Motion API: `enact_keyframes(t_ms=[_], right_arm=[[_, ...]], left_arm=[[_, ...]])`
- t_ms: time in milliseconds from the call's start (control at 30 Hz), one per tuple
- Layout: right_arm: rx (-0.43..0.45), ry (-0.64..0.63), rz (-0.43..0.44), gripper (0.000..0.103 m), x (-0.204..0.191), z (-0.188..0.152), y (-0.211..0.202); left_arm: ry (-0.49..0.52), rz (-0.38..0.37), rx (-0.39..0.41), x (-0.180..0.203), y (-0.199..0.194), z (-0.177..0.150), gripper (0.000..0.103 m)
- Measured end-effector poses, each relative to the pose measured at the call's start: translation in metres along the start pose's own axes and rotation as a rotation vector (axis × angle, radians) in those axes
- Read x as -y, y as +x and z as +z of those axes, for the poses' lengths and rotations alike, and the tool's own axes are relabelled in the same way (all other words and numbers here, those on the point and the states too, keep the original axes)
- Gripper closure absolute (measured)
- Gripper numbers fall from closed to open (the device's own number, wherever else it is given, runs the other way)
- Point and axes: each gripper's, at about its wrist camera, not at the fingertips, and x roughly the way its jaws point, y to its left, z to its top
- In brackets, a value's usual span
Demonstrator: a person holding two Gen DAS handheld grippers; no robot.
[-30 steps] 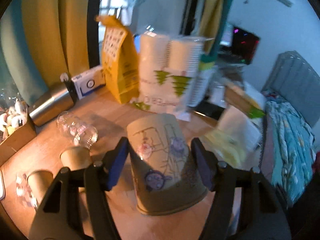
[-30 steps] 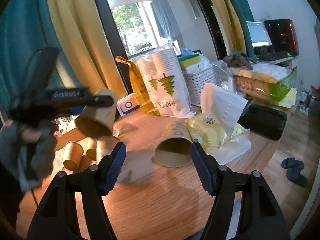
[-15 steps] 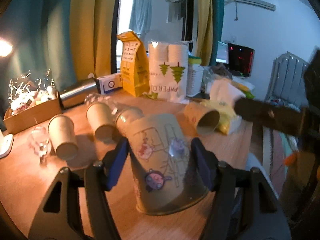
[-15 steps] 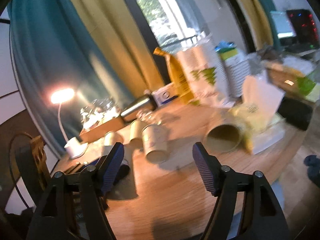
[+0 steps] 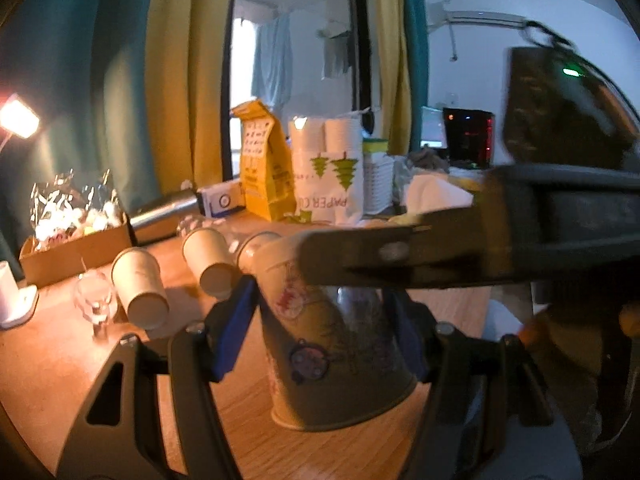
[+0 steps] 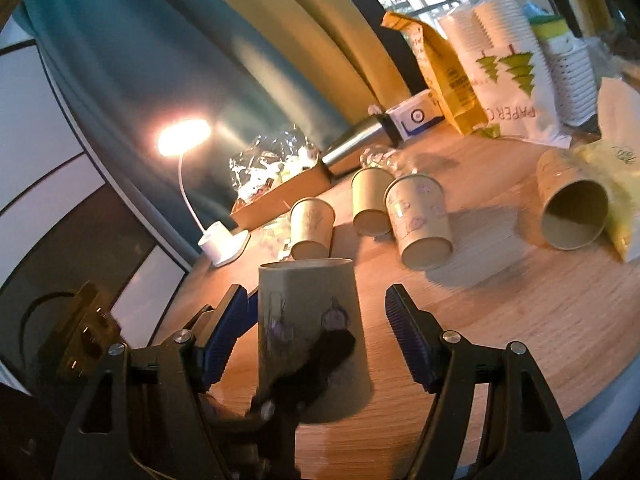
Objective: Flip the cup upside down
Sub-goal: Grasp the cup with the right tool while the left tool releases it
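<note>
A paper cup with cartoon prints [image 5: 336, 344] stands upside down, rim low over the wooden table [image 5: 60, 360]. My left gripper [image 5: 324, 320] is shut on it, blue pads on both sides. The cup also shows in the right wrist view [image 6: 308, 328], between the fingers of my right gripper [image 6: 316, 332], which is open around it; the left pad is near the cup, the right pad apart. A dark left-gripper finger [image 6: 316, 360] crosses the cup's front. The right gripper's body [image 5: 480, 236] crosses the left wrist view above the cup.
Several paper cups lie on their sides behind [image 6: 420, 220], one further right [image 6: 568, 208]. A lit desk lamp [image 6: 184, 140], a cardboard box [image 6: 288, 192], a steel flask [image 6: 352, 148], a yellow bag [image 6: 440, 72] and a paper-cup pack [image 6: 508, 60] stand at the back.
My right gripper has swung left and down, so that its open fingers now stand around the cup held by my left gripper. The left gripper still holds the cup upside down.
</note>
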Motion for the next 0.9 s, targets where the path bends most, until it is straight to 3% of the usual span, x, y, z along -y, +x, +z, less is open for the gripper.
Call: enact_keyframes(t_ms=[233, 367, 600, 700, 900], right_arm=[[-0.032, 0.025, 0.034, 0.029, 0.002, 0.005, 0.004], [-0.044, 0.021, 0.071, 0.043, 0.003, 0.008, 0.006], [-0.057, -0.022, 0.056, 0.044, -0.003, 0.011, 0.012], [-0.034, -0.017, 0.046, 0.044, -0.001, 0.015, 0.012], [0.112, -0.031, 0.006, 0.044, 0.001, 0.032, 0.006]], left_arm=[[0.058, -0.016, 0.042, 0.011, -0.008, 0.0, 0.038], [0.061, -0.021, 0.039, 0.013, -0.008, 0.0, 0.038], [0.031, -0.01, 0.03, 0.011, -0.008, 0.0, 0.036], [0.019, -0.004, 0.025, 0.008, -0.006, 0.001, 0.02], [0.033, 0.039, 0.028, 0.002, -0.012, -0.001, 0.019]])
